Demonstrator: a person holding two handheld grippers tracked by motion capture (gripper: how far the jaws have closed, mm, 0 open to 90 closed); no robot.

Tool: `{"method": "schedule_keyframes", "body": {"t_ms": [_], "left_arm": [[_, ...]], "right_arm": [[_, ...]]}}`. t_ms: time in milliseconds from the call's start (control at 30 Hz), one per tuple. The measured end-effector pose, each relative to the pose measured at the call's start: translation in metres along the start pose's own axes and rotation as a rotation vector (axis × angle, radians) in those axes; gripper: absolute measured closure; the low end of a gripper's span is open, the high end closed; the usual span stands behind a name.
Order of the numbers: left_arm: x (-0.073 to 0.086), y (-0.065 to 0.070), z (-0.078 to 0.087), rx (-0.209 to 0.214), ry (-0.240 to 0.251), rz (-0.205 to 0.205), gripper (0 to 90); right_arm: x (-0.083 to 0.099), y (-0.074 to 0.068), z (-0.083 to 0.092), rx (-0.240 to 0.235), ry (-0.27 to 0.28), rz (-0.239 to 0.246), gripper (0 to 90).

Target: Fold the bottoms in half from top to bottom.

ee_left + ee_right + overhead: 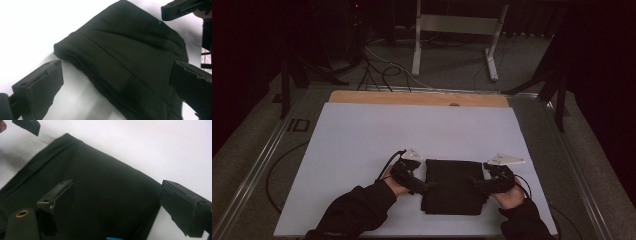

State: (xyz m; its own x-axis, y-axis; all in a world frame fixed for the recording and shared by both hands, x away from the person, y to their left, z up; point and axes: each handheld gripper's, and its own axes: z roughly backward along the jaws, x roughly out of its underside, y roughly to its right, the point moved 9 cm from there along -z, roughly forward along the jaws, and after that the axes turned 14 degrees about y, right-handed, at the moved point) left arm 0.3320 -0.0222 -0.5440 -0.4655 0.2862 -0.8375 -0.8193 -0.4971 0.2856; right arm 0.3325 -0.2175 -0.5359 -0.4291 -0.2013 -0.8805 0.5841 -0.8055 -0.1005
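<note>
While both hands work at the near edge of the white tabletop (362, 135), we see a folded black cloth (453, 186) lying flat between two tools. We hold the left tool (428, 186) at the cloth's left edge and the right tool (472, 183) at its right edge, each pointing inward. From the left gripper view, its jaws stand wide apart, one over bare tabletop, the other over the cloth (125, 57), gripping nothing. From the right gripper view, those jaws are also spread wide, one above the cloth (100, 195), the other just past its folded edge, holding nothing. Dark sleeves (357, 210) enter from below. Cables trail across the floor (452, 55) beyond.
</note>
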Motion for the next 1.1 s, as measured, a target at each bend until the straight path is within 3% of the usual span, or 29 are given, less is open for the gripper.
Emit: {"method": "schedule_keyframes", "body": {"t_ms": [100, 300, 533, 700, 867, 1100], "left_arm": [[0.003, -0.004, -0.006, -0.007, 0.001, 0.038, 0.0], [0.007, -0.010, -0.015, -0.023, -0.010, 0.045, 0.0], [0.011, -0.014, -0.024, -0.017, -0.023, 0.126, 0.0], [0.013, -0.016, -0.030, -0.001, -0.012, 0.181, 0.0], [0.018, -0.014, -0.034, -0.001, -0.004, 0.188, 1.0], [0.017, -0.014, -0.036, -0.032, 0.009, 0.186, 11.8]], "right_arm": [[0.005, 0.004, -0.002, 0.009, -0.008, -0.009, 13.0], [0.014, 0.009, -0.004, 0.024, -0.030, -0.031, 12.9], [0.023, 0.014, -0.008, 0.045, -0.056, -0.050, 13.1], [0.027, 0.018, -0.010, 0.058, -0.067, -0.095, 13.7], [0.032, 0.019, -0.014, 0.050, -0.093, -0.094, 13.5], [0.040, 0.019, -0.019, 0.061, -0.126, -0.077, 13.6]]}}
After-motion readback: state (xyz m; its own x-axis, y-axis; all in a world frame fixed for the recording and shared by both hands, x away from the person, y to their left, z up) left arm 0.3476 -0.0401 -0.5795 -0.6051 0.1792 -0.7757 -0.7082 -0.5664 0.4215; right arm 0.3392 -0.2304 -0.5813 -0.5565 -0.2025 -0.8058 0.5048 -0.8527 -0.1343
